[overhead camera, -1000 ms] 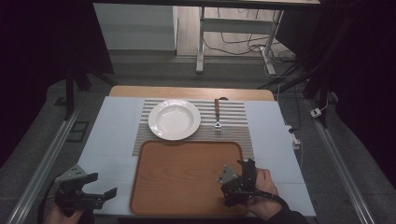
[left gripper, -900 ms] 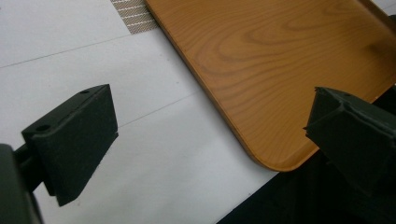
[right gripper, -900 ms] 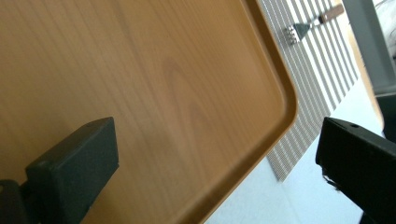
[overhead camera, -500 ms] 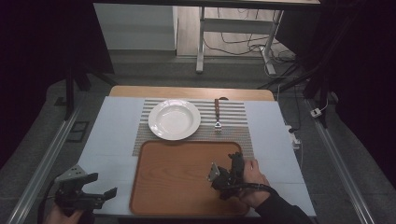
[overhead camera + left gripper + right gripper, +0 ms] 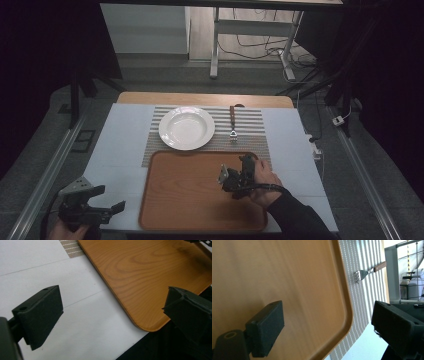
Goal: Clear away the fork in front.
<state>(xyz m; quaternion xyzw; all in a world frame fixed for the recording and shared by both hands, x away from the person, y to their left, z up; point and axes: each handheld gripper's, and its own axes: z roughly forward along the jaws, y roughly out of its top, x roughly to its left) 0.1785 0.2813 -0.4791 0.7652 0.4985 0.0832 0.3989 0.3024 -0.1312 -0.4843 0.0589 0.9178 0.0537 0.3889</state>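
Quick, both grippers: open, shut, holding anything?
Left gripper: jaws open, nothing between them, beside the tray.
Right gripper: jaws open and have just been closing, nothing held, over the tray.

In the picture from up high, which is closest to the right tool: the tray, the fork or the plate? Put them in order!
Starting from the right tool:
1. Tray: right beneath it, nearest.
2. Fork: straight beyond the tray's far edge, on the striped mat.
3. Plate: farthest, on the mat's left part.
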